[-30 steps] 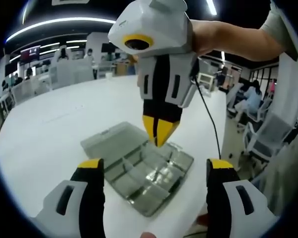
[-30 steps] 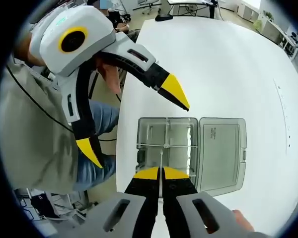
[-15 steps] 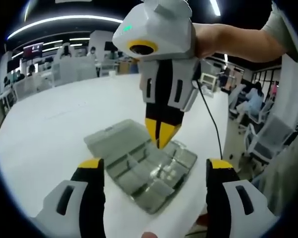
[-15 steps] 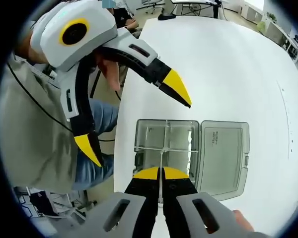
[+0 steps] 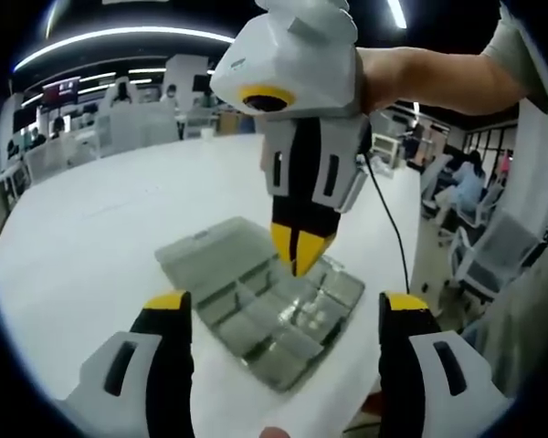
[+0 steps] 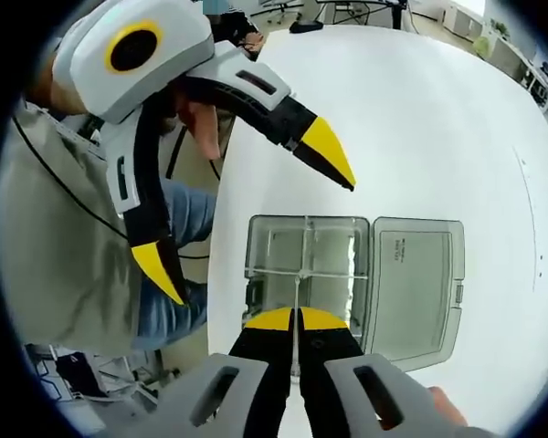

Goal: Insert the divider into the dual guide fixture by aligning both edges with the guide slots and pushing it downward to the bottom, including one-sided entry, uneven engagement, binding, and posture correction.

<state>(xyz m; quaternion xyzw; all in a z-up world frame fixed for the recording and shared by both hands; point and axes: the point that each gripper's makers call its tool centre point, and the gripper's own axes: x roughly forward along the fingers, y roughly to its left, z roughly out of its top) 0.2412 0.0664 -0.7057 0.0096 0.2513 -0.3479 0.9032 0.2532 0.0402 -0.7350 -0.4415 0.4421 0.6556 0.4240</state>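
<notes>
Directly ahead of the right gripper [image 6: 295, 315]: jaws pressed together on a thin clear divider [image 6: 296, 294], which stands on edge and runs forward from the yellow tips into the clear plastic box [image 6: 303, 265]. Far end of the divider meets the box's cross partition. Cannot tell whether both edges sit in their guide slots, or how deep the piece has gone.

Beyond and to the right of those jaws: the box's hinged lid [image 6: 416, 290], folded flat on the white table [image 6: 420, 128], joined to the tray along 1 side. Tray split into several compartments.

Up and to the left in the right gripper view: the left gripper [image 6: 256, 224], its 2 yellow-tipped jaws spread wide, 1 tip above the box's far edge, the other off the table edge beside the person's trouser leg. Nothing between them.

From the left gripper view: own jaws [image 5: 281, 307] wide apart at the bottom, the box [image 5: 265, 310] lying between and just beyond them. Right gripper [image 5: 300, 260] descending from above, tips closed and pointing down into the tray near its middle. A hand [image 5: 384, 68] wrapped around the right gripper's body, forearm leading off to the right. Behind the table, an office with desks and chairs.
</notes>
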